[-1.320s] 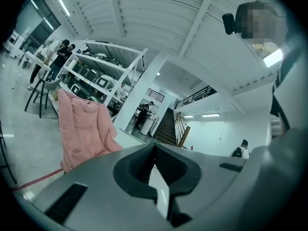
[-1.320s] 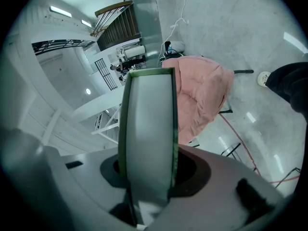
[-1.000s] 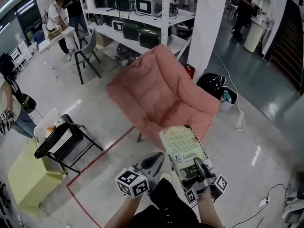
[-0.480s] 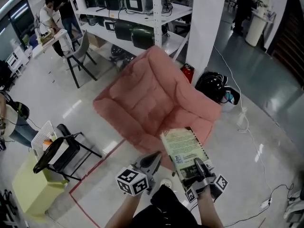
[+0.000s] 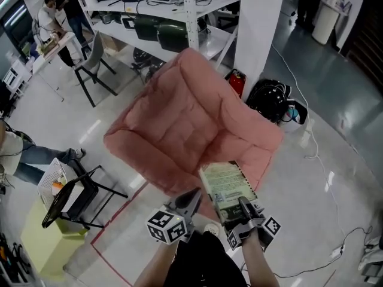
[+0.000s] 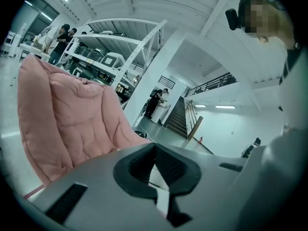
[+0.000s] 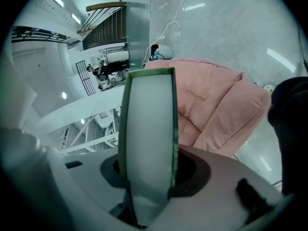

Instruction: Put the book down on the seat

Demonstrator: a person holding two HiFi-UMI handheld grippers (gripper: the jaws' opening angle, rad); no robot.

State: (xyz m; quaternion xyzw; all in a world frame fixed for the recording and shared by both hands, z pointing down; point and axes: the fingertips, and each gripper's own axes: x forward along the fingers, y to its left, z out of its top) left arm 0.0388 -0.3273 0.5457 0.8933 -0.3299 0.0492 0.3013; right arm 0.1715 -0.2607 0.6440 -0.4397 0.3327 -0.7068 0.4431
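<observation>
The right gripper [image 5: 242, 205] pinches the book [image 5: 225, 183] by its near end, over the pink seat [image 5: 179, 124]'s front edge — it looks stiff, a bit heavy. The left gripper [image 5: 192, 198], near the seat, is closed, empty.

Floor [image 5: 335, 154]: pale grey, glossy, with reflections. Standing on it: a pink chair [image 5: 191, 124], quilted, set at an angle in mid-room; a white pillar [image 5: 257, 23] behind it. A red extinguisher [image 5: 236, 82] stands at the pillar's base and a black bag [image 5: 272, 100] lies just beside it. A white cable [image 5: 311, 154] trails past the bag. A red tape line [image 5: 119, 211] runs under the chair's front. To the left are a black stool [image 5: 78, 196] and a yellow-green box [image 5: 36, 244]. A white rack [image 5: 161, 23] carries dark green cases [image 5: 173, 37].
</observation>
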